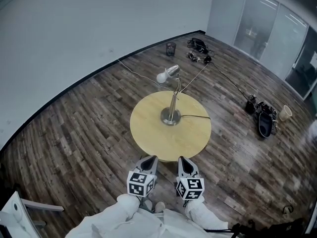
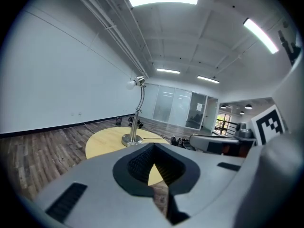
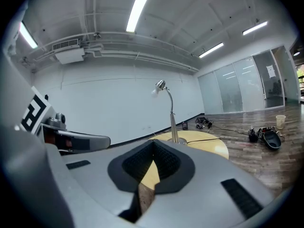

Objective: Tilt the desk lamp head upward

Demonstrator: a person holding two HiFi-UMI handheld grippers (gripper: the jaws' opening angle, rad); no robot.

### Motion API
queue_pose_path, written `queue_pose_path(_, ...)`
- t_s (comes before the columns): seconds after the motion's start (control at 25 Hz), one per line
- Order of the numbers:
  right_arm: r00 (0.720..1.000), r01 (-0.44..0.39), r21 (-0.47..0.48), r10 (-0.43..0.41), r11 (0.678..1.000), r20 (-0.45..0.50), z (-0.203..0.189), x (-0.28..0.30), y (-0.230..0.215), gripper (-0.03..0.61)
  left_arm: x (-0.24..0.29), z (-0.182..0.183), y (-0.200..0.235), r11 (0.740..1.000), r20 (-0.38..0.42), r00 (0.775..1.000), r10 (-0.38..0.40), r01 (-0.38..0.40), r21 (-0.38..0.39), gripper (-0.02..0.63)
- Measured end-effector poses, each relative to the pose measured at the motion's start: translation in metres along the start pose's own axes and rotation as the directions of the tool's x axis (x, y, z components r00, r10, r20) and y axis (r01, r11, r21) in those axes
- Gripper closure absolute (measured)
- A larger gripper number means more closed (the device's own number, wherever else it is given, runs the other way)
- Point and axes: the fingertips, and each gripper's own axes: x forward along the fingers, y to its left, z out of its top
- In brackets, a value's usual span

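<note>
1. Head view: the left gripper (image 1: 149, 160) and the right gripper (image 1: 184, 161) are side by side at the near edge of the round yellow wooden table (image 1: 148, 133). Each has its jaws closed together with nothing between them. The silver desk lamp stands mid-table on its round metal base (image 1: 170, 117). Its small metal lamp head with a white bulb (image 1: 168, 74) tops the curved neck, well apart from both grippers.
2. The head aims sideways, level or slightly drooped, so I judge it is not clearly raised. With both tools away from it, the scene fits either an approach or a rest after a small tilt.
3. If the tilt is to come, it calls for a reach across the table. One gripper would part its jaws to take the head, or nudge it from below, while the base stays planted.
4. The gripper views show the lamp in profile, so the head's angle can be read there, and they show the jaws meeting. Only the head view shows the thin black cord (image 1: 195, 116) and how far the grippers are from the lamp.
</note>
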Motion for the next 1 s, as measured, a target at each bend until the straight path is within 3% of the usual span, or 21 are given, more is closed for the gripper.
queue_pose_path(0.44,1.0,0.018,-0.025,-0.018,1.0,0.0,-0.001,-0.001,0.014,0.566,-0.01,-0.002,0.007,1.0,0.004,1.0,-0.03,0.03,0.007,0.612)
queue_pose_path(1.0,1.0,0.029,-0.032,-0.029,0.999,0.002,-0.004,0.005,0.023,0.566,-0.014,0.001,0.03,1.0,0.007,1.0,-0.005,0.005,0.015,0.612)
